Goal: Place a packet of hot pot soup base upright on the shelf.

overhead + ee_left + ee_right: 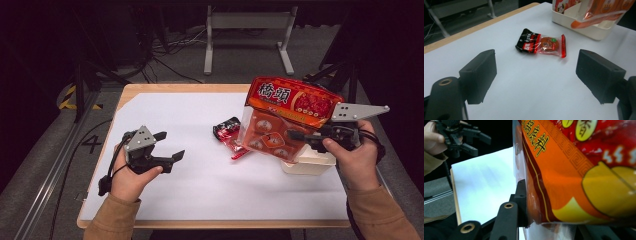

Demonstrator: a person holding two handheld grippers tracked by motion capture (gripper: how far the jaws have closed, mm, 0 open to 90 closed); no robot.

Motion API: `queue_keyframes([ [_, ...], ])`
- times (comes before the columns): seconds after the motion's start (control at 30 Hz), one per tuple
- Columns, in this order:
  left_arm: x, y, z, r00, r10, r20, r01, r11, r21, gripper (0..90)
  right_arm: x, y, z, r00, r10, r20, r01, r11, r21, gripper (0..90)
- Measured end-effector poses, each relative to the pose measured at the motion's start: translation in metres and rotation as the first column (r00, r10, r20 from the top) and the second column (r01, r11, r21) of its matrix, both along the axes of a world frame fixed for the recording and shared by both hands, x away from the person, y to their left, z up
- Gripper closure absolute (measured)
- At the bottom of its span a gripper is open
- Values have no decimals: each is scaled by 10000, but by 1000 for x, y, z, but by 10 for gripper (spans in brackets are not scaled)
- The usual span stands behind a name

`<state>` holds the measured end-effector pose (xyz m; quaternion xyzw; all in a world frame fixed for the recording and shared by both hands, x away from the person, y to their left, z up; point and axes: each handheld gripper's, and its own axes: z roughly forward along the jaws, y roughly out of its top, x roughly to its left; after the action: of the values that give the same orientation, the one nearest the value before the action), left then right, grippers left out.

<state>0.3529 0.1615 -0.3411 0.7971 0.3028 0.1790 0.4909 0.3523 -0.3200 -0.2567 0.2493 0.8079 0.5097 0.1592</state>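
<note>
The right claw (300,135) is clamped on the big snack bag (285,117), held above the white box (307,164). One small packet (231,136) lies left of the box on the tabletop (175,195) — not yet collected — and the left claw (169,146) gapes empty.

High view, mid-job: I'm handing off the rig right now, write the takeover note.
Left tool: open, nothing between its jaws, low over the white sheet.
Right tool: shut on the big red snack bag, held in the air above the white bin.
Small sachet: lying flat on the sheet, left of the bin, apart from both tools.
Done: one sachet is out on the sheet.
Left, probably: more sachets show inside the bag; whether the loose one goes in the bin is unclear.
</note>
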Motion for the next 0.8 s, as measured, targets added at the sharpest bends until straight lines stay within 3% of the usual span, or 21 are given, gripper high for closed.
queue_keyframes([
  [0.5,10,20,-22,9977,387,-548,-376,9991,214,157,5,-23,13,9920,-1233,267,1237,9923,-112,700],
  [0.67,13,30,-27,9958,650,-641,-637,9977,225,151,8,-37,14,9844,-1725,339,1723,9850,98,700],
  [0.8,16,36,-32,9942,887,-610,-851,9946,597,146,9,-45,15,9768,-2109,363,2103,9775,195,700],
])
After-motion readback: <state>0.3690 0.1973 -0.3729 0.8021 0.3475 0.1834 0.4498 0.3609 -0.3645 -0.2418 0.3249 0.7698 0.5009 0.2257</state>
